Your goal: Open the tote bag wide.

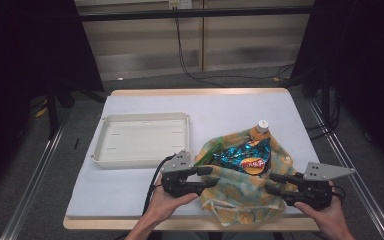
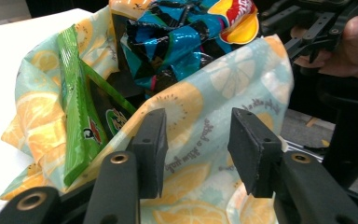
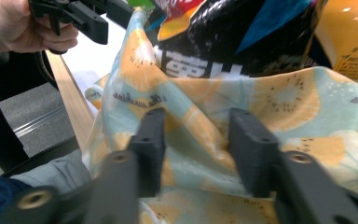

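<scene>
On white table: soft citrus-print cloth bag (image 1: 240, 192), crinkly foil snack packs (image 1: 242, 156) inside; left gripper (image 1: 207, 178) and right gripper (image 1: 275, 183) jaws spread, fabric between unpinched.

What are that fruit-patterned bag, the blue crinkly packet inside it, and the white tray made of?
The fruit-patterned bag looks like thin, matte woven cloth: it folds and drapes softly. The blue crinkly packet seems to be glossy plastic or foil film, with sharp creases and bright glints. The white tray appears to be rigid moulded plastic with a smooth, dull finish and rounded rim, though enamelled metal cannot be ruled out.
</scene>
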A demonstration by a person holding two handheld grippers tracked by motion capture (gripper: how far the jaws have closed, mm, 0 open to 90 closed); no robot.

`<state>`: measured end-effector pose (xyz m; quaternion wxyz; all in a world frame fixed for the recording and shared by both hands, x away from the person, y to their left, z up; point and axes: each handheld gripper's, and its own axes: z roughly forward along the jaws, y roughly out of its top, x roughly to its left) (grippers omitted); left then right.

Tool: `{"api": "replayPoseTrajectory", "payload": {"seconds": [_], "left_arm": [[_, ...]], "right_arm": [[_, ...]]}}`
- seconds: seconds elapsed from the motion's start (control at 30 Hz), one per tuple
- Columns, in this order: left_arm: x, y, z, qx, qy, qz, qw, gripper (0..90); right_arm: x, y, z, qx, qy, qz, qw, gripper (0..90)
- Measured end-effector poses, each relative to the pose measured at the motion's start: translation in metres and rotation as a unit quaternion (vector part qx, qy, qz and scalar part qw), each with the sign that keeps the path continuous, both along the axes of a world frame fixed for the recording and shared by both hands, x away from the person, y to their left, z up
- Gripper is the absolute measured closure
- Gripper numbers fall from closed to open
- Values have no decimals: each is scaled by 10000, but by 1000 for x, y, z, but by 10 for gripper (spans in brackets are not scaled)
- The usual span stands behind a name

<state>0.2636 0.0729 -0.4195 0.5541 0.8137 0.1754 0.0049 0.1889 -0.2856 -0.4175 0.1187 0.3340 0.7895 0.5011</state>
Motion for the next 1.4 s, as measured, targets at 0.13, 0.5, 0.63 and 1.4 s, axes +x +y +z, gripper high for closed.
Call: {"api": "replayPoseTrajectory", "payload": {"seconds": [0.13,0.5,0.63,1.4], "left_arm": [[0,-2,5,-17,-71,-17,10000,540],[7,-10,7,12,-153,-13,9999,519],[7,-14,2,199,-200,-22,9996,531],[10,-19,-40,957,393,-409,9938,900]], "right_arm": [[-3,2,-3,-54,46,188,9998,849],[-13,7,-20,-476,394,457,9970,900],[-10,4,-23,-456,461,456,9969,900],[-11,-7,-17,-190,122,158,9996,663]]}}
